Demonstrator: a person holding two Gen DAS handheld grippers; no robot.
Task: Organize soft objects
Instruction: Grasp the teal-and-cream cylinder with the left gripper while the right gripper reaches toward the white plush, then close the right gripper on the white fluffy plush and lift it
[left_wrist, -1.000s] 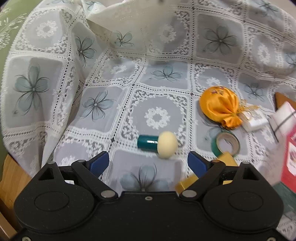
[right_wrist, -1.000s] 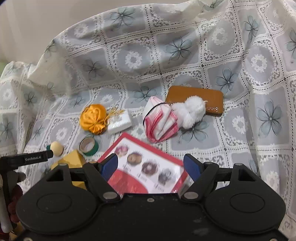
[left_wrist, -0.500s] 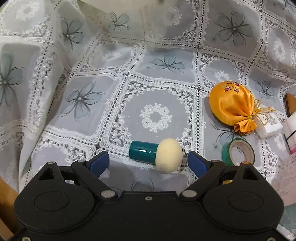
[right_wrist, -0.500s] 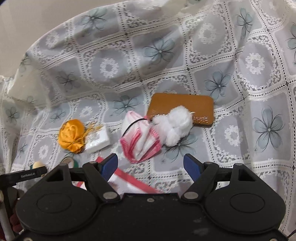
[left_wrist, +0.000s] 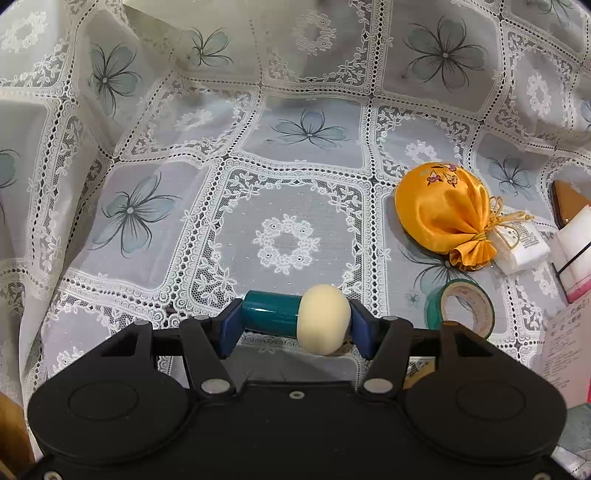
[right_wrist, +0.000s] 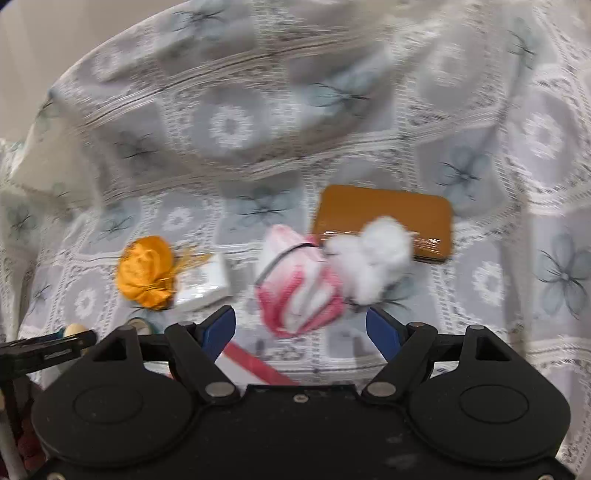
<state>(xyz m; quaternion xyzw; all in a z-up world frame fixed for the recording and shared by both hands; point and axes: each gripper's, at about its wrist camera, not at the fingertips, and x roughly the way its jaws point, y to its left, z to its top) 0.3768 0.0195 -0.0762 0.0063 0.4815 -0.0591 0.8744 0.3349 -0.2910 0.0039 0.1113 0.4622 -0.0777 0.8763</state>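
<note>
My left gripper (left_wrist: 293, 325) is shut on a mushroom-shaped toy (left_wrist: 295, 317) with a teal stem and cream cap, lying sideways on the lace cloth (left_wrist: 284, 177). An orange satin pouch (left_wrist: 441, 214) lies to the right, also in the right wrist view (right_wrist: 146, 271). My right gripper (right_wrist: 301, 334) is open just in front of a folded pink and white cloth (right_wrist: 299, 288) bound by a black band. A white fluffy pompom (right_wrist: 373, 258) touches that cloth's right side.
A green tape roll (left_wrist: 463, 308) lies right of the left gripper. A small white packet (right_wrist: 203, 282) sits by the pouch. A brown flat case (right_wrist: 384, 218) lies behind the pompom. A red-edged printed card (right_wrist: 258, 363) lies under the right gripper.
My left gripper moved onto the mushroom toy and closed on it. My right gripper moved forward toward the pink cloth, with the view now blurred by motion.
</note>
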